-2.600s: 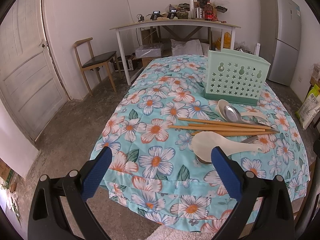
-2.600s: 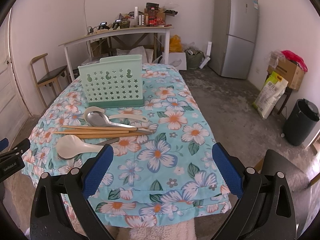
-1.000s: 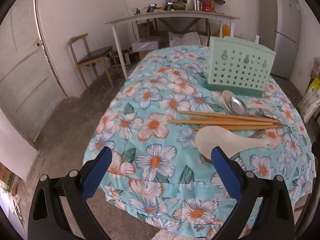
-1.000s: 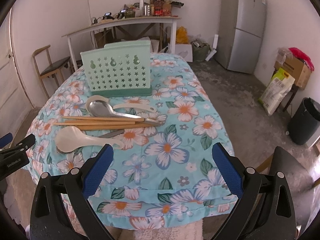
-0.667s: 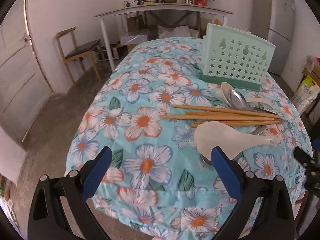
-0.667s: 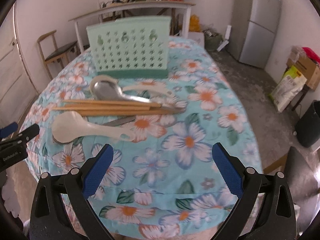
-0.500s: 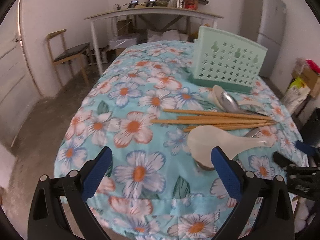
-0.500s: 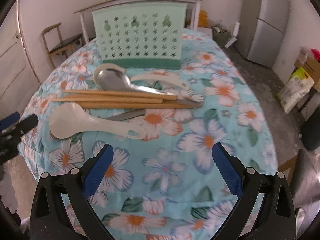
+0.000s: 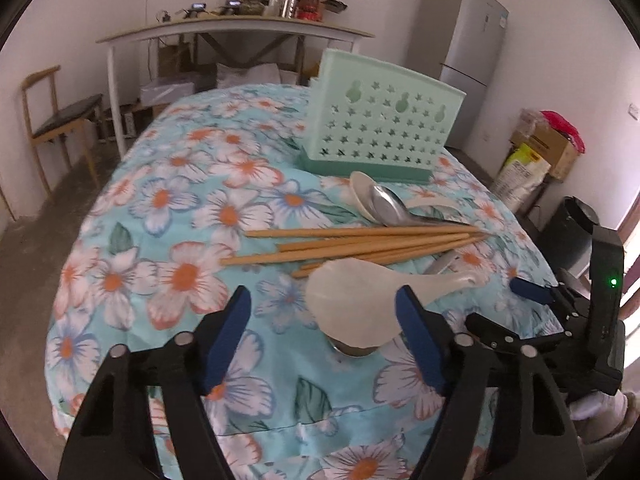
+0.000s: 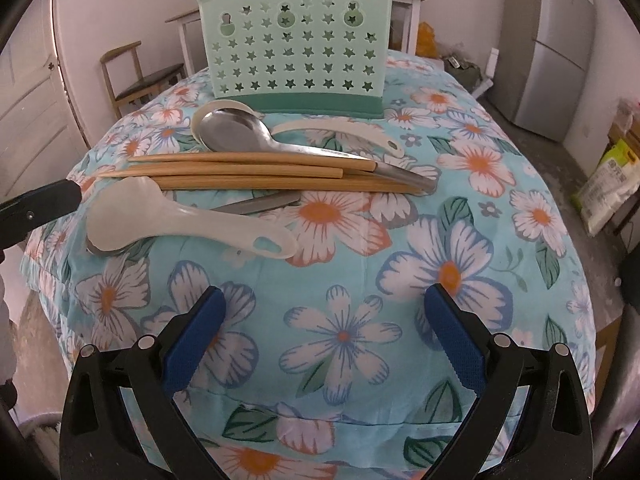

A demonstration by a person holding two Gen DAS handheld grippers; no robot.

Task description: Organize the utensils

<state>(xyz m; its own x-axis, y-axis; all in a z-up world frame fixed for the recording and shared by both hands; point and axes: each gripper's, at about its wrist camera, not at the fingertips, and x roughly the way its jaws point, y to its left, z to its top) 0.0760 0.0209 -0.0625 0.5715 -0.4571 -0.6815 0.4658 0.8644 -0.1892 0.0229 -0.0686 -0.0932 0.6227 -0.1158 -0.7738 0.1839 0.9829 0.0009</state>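
Utensils, namely chopsticks (image 10: pixel 256 170), a steel spoon (image 10: pixel 240 132) and a white rice paddle (image 9: pixel 360 304), lie mid-bench (image 10: pixel 460 240) near the green holder (image 10: pixel 296 48), my left claw (image 9: pixel 324 320) closing on nothing (paddle just right), right claw (image 10: pixel 324 340) spread.

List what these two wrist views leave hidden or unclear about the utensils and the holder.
- Green holder: inside not visible in either view; its perforated front wall blocks it.
- Metal utensil under the white rice paddle: only a handle strip and a rim show, type unclear.
- Chopsticks: overlapping, count uncertain.
- Cream spoon: bowl mostly covered by the metal spoon.
- Left tongs: closing, nothing between the pads.
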